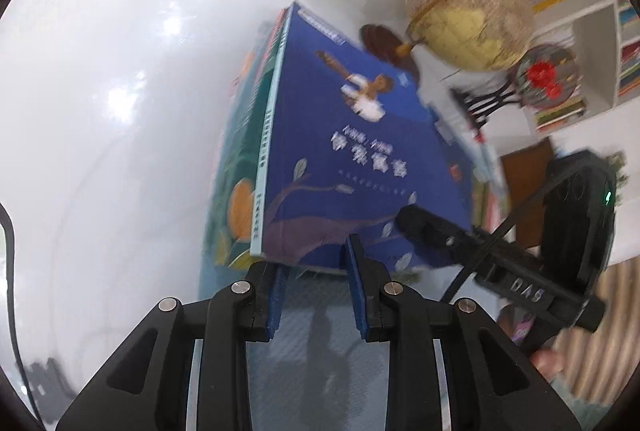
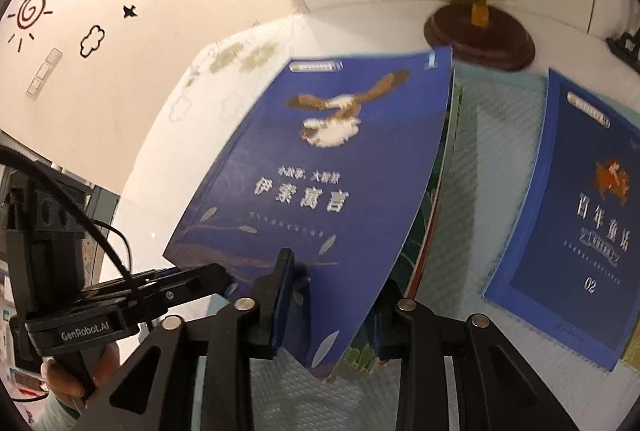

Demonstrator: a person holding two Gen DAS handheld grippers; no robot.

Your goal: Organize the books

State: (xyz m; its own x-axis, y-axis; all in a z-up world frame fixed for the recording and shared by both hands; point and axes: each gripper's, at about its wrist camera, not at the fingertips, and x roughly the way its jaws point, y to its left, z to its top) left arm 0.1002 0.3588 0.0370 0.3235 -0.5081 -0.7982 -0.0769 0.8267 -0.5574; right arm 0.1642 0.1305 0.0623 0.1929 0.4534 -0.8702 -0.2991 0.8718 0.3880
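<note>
Right gripper [image 2: 332,307] jaws clamped on thin blue paperback with bird cover [image 2: 320,191], stacked books beneath; left gripper [image 1: 314,279] jaws apart; cover looked floppy, slick, better gripped near spine

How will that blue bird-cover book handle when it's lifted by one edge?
Probably floppy: the blue bird-cover book already bows above the right claw pinching its lower edge. Likely light, since it looks thin edge-on in the left wrist view. Held together with the other books behind it, it might slide or fan out.
</note>
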